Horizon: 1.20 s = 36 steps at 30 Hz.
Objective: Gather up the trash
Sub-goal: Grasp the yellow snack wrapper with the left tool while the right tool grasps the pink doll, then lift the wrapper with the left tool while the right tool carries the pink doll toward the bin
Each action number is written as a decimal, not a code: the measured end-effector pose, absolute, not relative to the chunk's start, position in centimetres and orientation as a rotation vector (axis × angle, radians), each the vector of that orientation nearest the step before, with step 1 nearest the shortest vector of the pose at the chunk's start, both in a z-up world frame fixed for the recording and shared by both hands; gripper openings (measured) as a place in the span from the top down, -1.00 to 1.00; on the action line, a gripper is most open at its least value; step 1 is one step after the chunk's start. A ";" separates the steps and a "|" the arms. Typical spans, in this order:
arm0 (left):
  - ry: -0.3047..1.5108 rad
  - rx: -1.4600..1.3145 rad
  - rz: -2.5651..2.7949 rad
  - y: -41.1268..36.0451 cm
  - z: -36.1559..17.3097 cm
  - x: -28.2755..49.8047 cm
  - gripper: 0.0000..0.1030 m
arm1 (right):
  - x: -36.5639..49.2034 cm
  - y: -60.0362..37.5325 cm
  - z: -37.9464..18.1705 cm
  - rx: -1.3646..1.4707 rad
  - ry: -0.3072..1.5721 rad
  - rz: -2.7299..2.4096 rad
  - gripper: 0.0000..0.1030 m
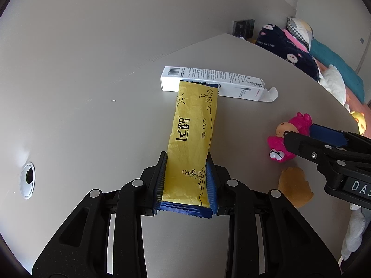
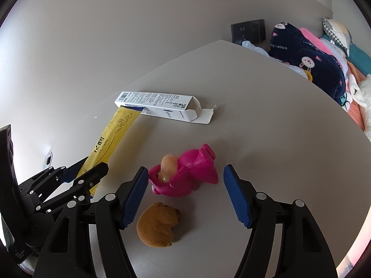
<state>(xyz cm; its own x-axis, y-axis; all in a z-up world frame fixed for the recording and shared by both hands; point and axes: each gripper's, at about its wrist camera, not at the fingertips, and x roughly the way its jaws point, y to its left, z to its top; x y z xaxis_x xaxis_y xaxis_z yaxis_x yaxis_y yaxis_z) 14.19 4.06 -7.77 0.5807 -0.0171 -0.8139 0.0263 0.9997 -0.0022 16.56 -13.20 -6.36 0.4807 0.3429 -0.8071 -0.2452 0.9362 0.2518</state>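
Note:
A long yellow wrapper (image 1: 193,136) with black print and blue ends lies on the grey table (image 1: 92,120), and my left gripper (image 1: 186,183) is shut on its near end, blue pads pressed to both sides. The wrapper's far end reaches a white carton (image 1: 208,81) with an open flap. In the right wrist view the same wrapper (image 2: 111,136) runs from the left gripper (image 2: 85,173) up to the carton (image 2: 160,105). My right gripper (image 2: 185,194) stands open, its fingers either side of a pink toy figure (image 2: 187,173), not touching it.
A brown plush toy (image 2: 157,225) lies just in front of the pink figure. A round cable hole (image 1: 27,178) sits at the table's left. Blankets and pillows (image 2: 308,62) are piled beyond the right edge. A dark wall socket (image 2: 248,31) is on the back wall.

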 end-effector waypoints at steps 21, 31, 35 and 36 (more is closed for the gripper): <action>0.926 -0.003 -0.008 4.6 -6.3 13.7 0.41 | 16.4 -14.6 -5.9 0.135 0.990 0.359 -0.18; 0.897 0.013 -0.047 2.9 -4.3 12.1 0.41 | 13.9 -16.9 -3.4 0.141 0.949 0.330 -0.18; 0.887 0.023 -0.075 2.0 -3.5 11.2 0.41 | 12.4 -17.9 -2.1 0.140 0.927 0.320 -0.18; 0.883 0.024 -0.080 1.7 -3.3 11.0 0.41 | 12.0 -18.1 -1.8 0.139 0.922 0.316 -0.18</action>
<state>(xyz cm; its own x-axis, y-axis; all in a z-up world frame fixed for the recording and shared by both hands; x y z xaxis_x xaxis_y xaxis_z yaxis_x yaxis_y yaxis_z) 11.00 1.70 -3.31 0.6318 -0.0603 -0.7728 0.0801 0.9967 -0.0123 12.02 -18.13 -1.84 0.5623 0.3267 -0.7597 -0.2084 0.9450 0.2521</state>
